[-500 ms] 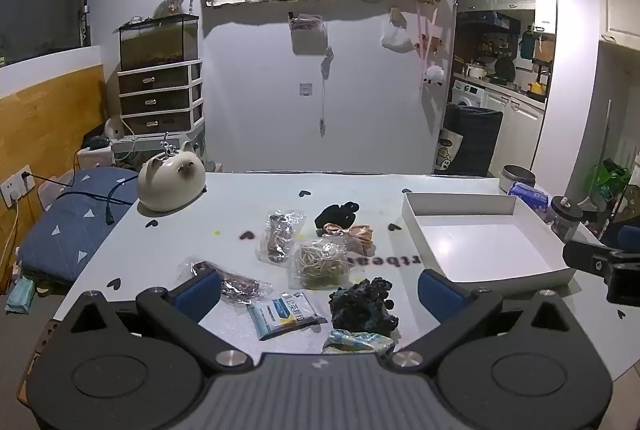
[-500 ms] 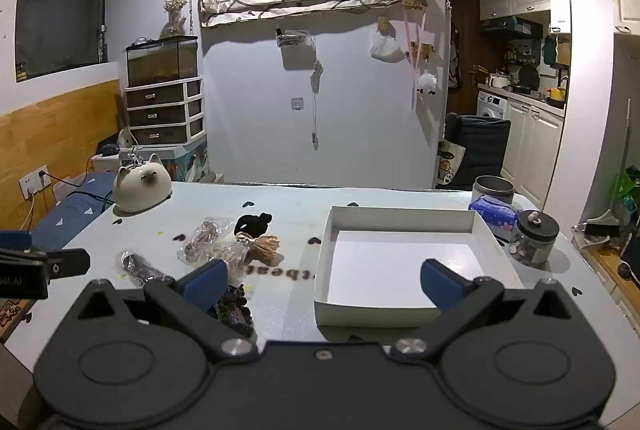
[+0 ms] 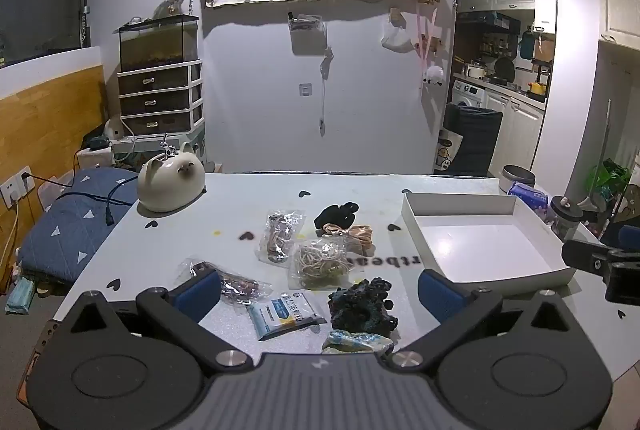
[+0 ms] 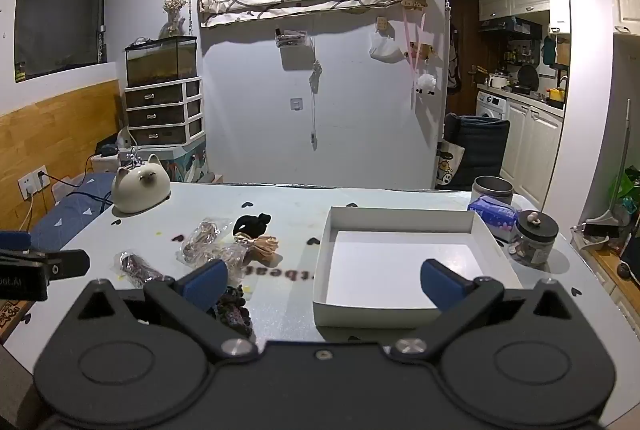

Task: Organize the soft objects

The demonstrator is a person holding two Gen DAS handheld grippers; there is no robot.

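Observation:
Soft items lie on the white table [image 3: 224, 214]: a dark crumpled scrunchie [image 3: 362, 304], a blue-white packet [image 3: 286, 314], clear bags of hair ties [image 3: 320, 262] [image 3: 280, 234] [image 3: 236, 282], a black scrunchie [image 3: 336, 216], a tan one [image 3: 358, 234] and a pale blue cloth piece [image 3: 356, 342]. My left gripper [image 3: 318, 290] is open and empty above the near items. A white empty tray [image 4: 400, 266] stands at the right. My right gripper [image 4: 324, 280] is open and empty, over the tray's near left corner.
A cream cat-shaped ornament [image 3: 172, 184] sits at the back left. A tissue pack [image 4: 494, 216], a metal tin [image 4: 492, 188] and a lidded glass jar [image 4: 534, 240] stand right of the tray. The right gripper shows at the left wrist view's right edge [image 3: 600, 262].

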